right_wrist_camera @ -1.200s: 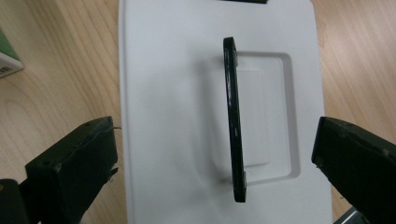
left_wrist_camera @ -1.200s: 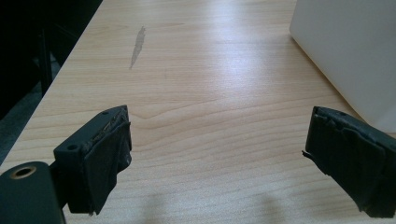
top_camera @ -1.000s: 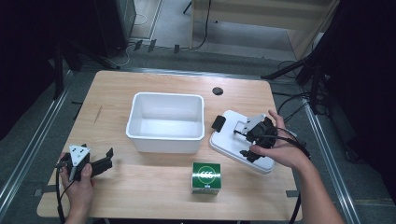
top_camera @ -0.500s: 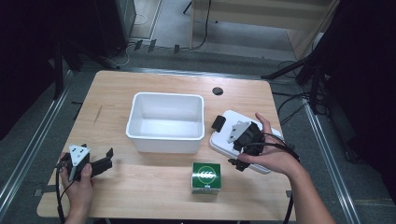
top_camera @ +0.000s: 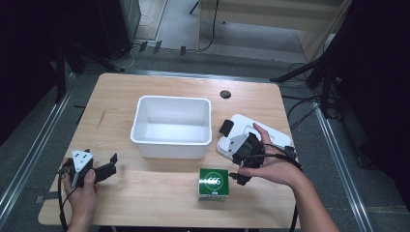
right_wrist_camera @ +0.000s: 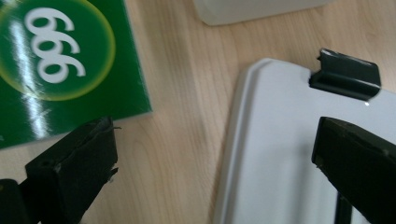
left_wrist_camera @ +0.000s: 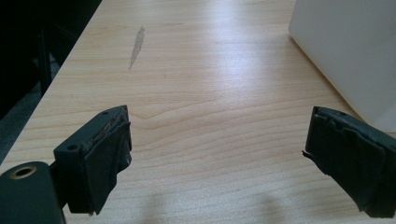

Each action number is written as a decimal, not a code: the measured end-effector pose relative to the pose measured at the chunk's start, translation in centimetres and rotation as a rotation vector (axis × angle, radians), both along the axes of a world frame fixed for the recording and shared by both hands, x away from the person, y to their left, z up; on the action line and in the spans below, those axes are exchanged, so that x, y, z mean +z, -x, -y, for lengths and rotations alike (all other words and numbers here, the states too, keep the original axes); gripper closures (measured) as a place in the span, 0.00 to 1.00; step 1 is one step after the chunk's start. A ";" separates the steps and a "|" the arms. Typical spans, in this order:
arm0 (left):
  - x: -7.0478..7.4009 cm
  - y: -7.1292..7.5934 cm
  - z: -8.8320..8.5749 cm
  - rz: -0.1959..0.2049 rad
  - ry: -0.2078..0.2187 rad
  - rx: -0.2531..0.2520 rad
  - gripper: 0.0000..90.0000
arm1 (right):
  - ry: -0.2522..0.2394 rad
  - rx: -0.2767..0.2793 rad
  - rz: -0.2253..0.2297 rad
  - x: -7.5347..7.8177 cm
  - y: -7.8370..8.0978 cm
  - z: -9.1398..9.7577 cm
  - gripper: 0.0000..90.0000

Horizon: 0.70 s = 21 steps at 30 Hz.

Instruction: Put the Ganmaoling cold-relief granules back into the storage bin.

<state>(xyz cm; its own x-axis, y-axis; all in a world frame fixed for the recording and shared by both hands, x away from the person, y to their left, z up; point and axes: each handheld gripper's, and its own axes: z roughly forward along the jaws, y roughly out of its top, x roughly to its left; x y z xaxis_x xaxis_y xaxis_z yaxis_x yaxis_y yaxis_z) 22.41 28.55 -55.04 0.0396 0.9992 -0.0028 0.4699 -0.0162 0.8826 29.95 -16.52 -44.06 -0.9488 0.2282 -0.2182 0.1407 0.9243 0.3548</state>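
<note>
From the high view, the right gripper [top_camera: 241, 166] hung just above the table's right part, over the near-left corner of the white lid [top_camera: 275, 137] and beside the green box [top_camera: 213, 183]. The lid lay flat, its long axis running from the far left toward the near right, with its black clip [top_camera: 226, 128] at the far-left end, pointing toward the white bin [top_camera: 171, 125]. The box sat square to the table's front edge, near that edge, with bare wood to its left. The left gripper [top_camera: 109, 166] rested near the table's [top_camera: 145, 198] front-left corner, well apart from the bin, jaws pointing right across open wood.

In the left gripper view, the left gripper [left_wrist_camera: 219, 149] had its jaws spread wide with nothing between them but bare table [left_wrist_camera: 210, 70]. The bin's wall [left_wrist_camera: 350, 51] stood at the upper right, and the table's edge ran along the left.

In the right gripper view, the right gripper [right_wrist_camera: 210, 154] also stood with its jaws wide apart, holding nothing. Its one jaw sat below the green box [right_wrist_camera: 65, 65], the other over the lid [right_wrist_camera: 285, 154]. The lid's rounded edge ran up between the jaws, with a strip of bare wood separating it from the box. The clip [right_wrist_camera: 345, 74] sat on the lid's far edge, and the bin's base [right_wrist_camera: 252, 9] showed at the top.
</note>
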 end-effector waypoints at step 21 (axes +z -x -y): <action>0.0 0.0 0.0 -0.002 -0.001 0.000 0.08 | 0.010 0.122 -0.055 -0.3 2.8 -2.4 0.00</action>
<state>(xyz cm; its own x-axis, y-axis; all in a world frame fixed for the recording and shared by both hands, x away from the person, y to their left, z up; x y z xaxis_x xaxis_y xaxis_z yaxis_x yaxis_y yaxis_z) 22.41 28.53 -55.03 0.0401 0.9992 -0.0016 0.4713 -0.0175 0.8818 27.16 -14.11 -44.40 -0.9799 0.1089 -0.1671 0.0463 0.9392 0.3402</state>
